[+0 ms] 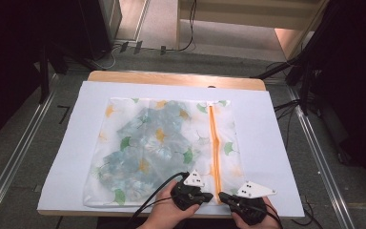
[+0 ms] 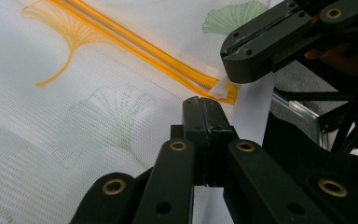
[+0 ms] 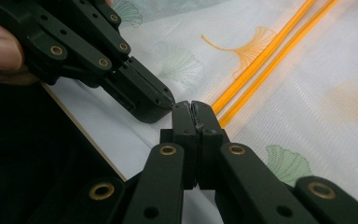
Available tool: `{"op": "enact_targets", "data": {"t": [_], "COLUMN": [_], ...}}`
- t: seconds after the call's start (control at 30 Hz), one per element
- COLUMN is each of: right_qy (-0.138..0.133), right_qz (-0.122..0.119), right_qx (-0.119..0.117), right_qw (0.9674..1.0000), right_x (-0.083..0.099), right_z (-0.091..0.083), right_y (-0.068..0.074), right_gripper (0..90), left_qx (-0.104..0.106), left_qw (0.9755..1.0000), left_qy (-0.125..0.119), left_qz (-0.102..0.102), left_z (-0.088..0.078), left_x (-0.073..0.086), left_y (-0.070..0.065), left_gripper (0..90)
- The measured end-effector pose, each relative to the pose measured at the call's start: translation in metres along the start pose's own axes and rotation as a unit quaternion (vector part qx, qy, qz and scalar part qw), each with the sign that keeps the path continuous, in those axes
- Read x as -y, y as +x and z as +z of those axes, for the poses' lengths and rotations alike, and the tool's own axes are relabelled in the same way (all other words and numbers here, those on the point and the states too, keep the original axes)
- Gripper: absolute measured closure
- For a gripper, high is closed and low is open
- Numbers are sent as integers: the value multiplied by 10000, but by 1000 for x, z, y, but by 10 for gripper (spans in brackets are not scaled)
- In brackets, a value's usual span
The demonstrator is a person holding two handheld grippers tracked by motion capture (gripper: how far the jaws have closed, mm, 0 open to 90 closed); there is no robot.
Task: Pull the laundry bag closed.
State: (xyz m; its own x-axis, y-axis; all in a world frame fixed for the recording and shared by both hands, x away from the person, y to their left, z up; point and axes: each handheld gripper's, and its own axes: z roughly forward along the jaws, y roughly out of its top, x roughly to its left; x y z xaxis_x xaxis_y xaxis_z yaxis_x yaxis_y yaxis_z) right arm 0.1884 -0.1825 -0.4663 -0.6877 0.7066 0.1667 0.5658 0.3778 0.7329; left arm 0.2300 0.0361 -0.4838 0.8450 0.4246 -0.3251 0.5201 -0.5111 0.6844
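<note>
Both grippers, left gripper (image 1: pixel 208 195) and right gripper (image 1: pixel 222 196), jaws shut: left nips the white mesh laundry bag (image 1: pixel 162 148) edge, right the white pull tab (image 2: pixel 220 90) ending the orange zipper (image 1: pixel 214 148), which runs straight away from both.

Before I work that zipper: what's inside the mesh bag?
Through the mesh bag, a crumpled grey-blue fabric item shows in its left and middle part. The printed mesh blurs it, so what kind of item, and anything beneath it, cannot be told.

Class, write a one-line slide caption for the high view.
Two shut grippers, left gripper and right gripper, meet at the near end of a mesh laundry bag's orange zipper.
</note>
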Motion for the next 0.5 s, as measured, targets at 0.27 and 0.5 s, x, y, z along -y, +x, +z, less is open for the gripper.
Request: {"op": "enact_targets", "data": {"t": [0.27,0.5], "right_qy": [45,149], "right_qz": [101,71], "right_qx": [-24,-30], "right_qw": [9999,9999], "right_x": [1,1], "right_z": [2,7], "right_y": [-3,-1], "right_gripper": [895,900], "left_qx": [18,50], "left_qw": [10000,10000], "left_qy": [23,-4], "left_qz": [-37,-65], "left_z": [-3,-2], "left_x": [2,2], "left_y": [2,2], "left_gripper": [900,900]}}
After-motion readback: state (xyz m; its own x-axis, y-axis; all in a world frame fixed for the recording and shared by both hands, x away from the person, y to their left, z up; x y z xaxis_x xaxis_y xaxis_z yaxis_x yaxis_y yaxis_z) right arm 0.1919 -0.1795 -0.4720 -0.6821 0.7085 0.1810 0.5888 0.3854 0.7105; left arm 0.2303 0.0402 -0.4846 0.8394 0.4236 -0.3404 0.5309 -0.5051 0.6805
